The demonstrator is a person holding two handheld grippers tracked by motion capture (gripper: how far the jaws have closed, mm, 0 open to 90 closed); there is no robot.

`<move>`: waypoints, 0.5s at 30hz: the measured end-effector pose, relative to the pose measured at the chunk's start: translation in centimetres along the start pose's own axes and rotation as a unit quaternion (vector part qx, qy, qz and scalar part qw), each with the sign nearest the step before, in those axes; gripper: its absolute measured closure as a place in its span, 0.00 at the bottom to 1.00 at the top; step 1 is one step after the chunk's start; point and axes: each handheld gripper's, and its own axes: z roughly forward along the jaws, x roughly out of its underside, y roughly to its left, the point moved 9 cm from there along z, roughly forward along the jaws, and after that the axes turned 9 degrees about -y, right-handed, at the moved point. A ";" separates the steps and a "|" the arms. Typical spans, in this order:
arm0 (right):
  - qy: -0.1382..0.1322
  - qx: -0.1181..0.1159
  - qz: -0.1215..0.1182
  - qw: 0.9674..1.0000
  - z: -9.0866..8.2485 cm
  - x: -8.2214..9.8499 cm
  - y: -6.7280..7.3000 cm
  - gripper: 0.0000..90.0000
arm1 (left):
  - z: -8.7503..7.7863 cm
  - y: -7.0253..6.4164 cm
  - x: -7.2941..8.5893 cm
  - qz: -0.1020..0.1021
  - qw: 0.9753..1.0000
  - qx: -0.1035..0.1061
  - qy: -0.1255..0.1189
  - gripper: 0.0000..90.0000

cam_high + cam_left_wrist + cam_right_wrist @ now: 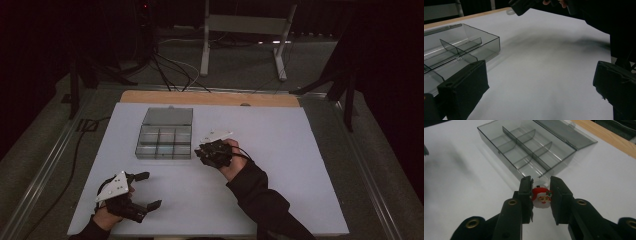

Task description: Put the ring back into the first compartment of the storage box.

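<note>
My right gripper [541, 192] has its jaws drawn in on a small Santa-face piece [541, 198], a round white disc with red cap; both pads appear to touch its edges, so I log it as gripped. In the high view the right gripper [214, 151] sits just beside the right edge of the compartment box [164, 140], near its front-right corner, low over the white table [280, 165].

Key relation: from my right jaws the box [529, 152] lies straight ahead and slightly left, open, its long axis running away from me on a diagonal up to the right. The hinged lid [569, 135] lies flat beyond the far side. Nearest compartment is the one directly ahead of the piece, across the near wall. My judgement: a short forward carry over that wall, then release.

Box contents: every compartment I can see through the smoky plastic looks empty; the dividers [524, 142] split it into two rows.

Left gripper [131, 192] rests well apart from the box, toward the front-left of the table, jaws spread wide, nothing between them. In its own view the box [461, 50] sits ahead to the left. The right hand is clearly nearer the box.
</note>
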 end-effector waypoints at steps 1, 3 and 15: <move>-0.001 -0.001 0.000 1.000 0.2 -0.2 0.1 0.80 | 0.0 0.0 0.0 0.000 1.000 0.000 0.000 0.00; -0.003 -0.004 -0.001 1.000 0.6 -0.6 0.3 0.80 | 0.0 0.0 0.0 0.000 1.000 0.001 0.000 0.01; -0.016 -0.019 -0.009 1.000 3.1 -3.5 1.4 0.80 | -0.1 0.0 -0.1 -0.002 1.000 0.000 -0.003 0.01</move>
